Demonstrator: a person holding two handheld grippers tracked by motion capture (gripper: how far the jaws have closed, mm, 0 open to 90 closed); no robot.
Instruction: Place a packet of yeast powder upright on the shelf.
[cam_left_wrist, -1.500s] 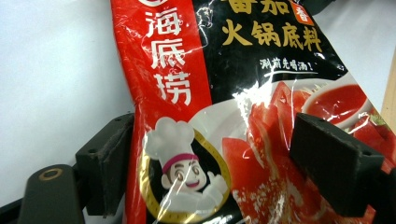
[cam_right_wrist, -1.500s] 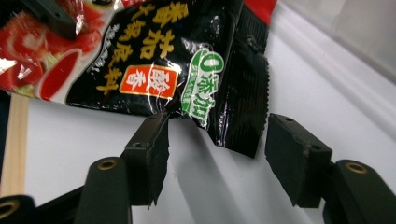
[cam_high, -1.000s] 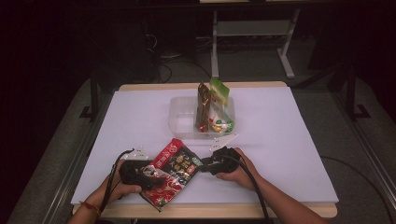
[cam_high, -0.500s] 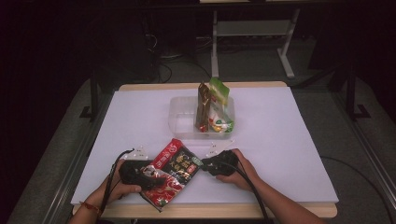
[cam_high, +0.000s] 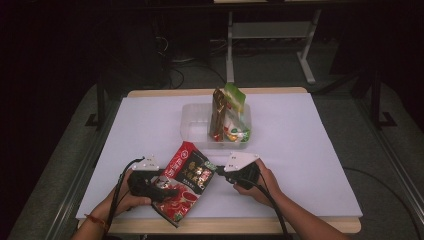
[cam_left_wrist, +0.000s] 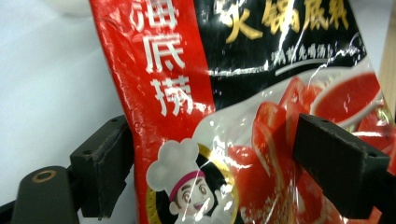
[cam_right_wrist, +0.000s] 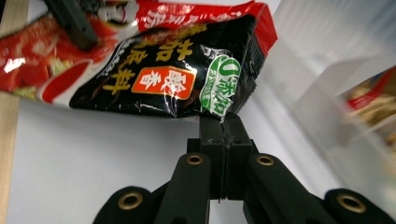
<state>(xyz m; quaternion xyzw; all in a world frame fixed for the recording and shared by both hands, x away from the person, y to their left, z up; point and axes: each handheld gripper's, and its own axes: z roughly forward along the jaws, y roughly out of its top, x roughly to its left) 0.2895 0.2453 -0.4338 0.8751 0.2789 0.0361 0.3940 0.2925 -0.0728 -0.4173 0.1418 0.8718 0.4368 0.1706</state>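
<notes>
A red and black soup-base packet (cam_high: 187, 182) lies tilted near the table's front edge, between my two grippers. My right gripper (cam_high: 215, 169) has just been closing its jaws and is now shut on the packet's corner (cam_right_wrist: 219, 93), holding that end up off the white table. My left gripper (cam_high: 167, 192) is at the packet's other end. In the left gripper view (cam_left_wrist: 217, 168) its jaws stand wide apart, one beside the packet's (cam_left_wrist: 243, 116) red edge and one over its face. I see no pad pressing on it.
A clear plastic container (cam_high: 192, 125) stands at mid-table with upright snack bags (cam_high: 227, 117) in its right half. Its wall (cam_right_wrist: 327, 107) is close on the right in the right gripper view. The table's wooden front edge (cam_high: 300, 225) runs just below my hands.
The right gripper's jaws have closed on the packet's corner, and that hand has risen slightly, tipping the packet up. The left hand has stayed put.
</notes>
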